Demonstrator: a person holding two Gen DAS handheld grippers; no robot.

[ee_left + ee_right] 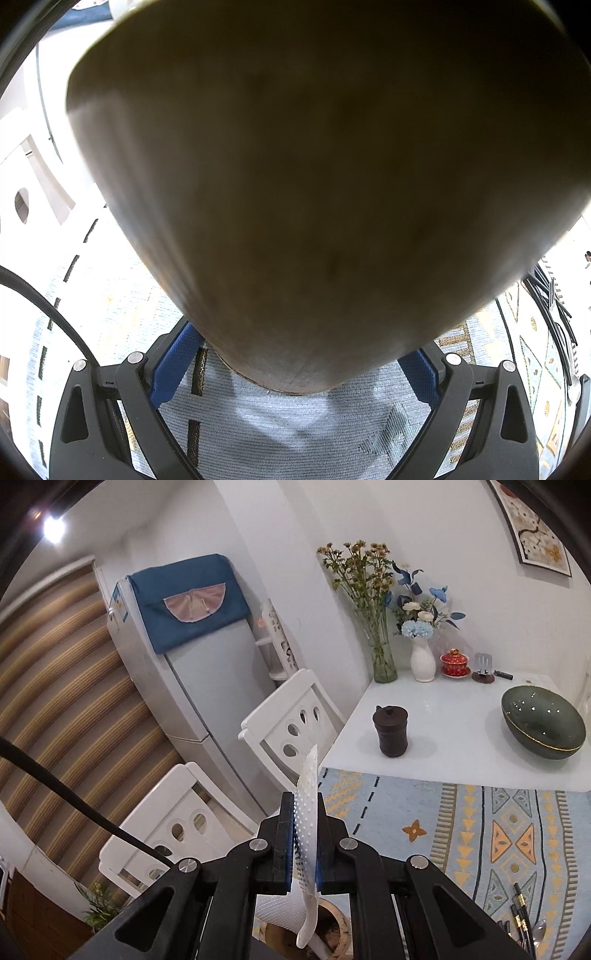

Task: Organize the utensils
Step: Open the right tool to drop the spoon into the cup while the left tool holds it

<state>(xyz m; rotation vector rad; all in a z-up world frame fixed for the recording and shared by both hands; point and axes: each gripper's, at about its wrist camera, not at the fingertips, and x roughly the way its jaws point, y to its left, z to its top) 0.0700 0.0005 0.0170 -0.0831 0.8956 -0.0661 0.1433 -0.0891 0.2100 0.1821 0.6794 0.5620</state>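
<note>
No brand or writing I can read anywhere; the sticker on the fridge [122,607] is too small.

My right tool [306,834] is pressed together and pinches a white rice paddle [308,805] w/ small raised dots on its surface. The paddle stands on edge between the blue pads [287,834]; one thin curved end rises above the fingertips, the other end hangs below, near the camera. Under it I see the rim of a brown holder [332,928], blurred.

My left tool [295,354] is spread wide around the bottom of a big tan-brown holder [314,166], which fills almost the whole left view. I cannot tell if the pads [173,358] really press its wall.

The holder stands on a light blue patterned mat [480,834] on the white tabletop [443,738]. At the near right of the mat lie black chopsticks [519,912] and a metal spoon [540,932]. Farther away: a dark lidded jar [390,733] and a green bowl [543,722].
</note>
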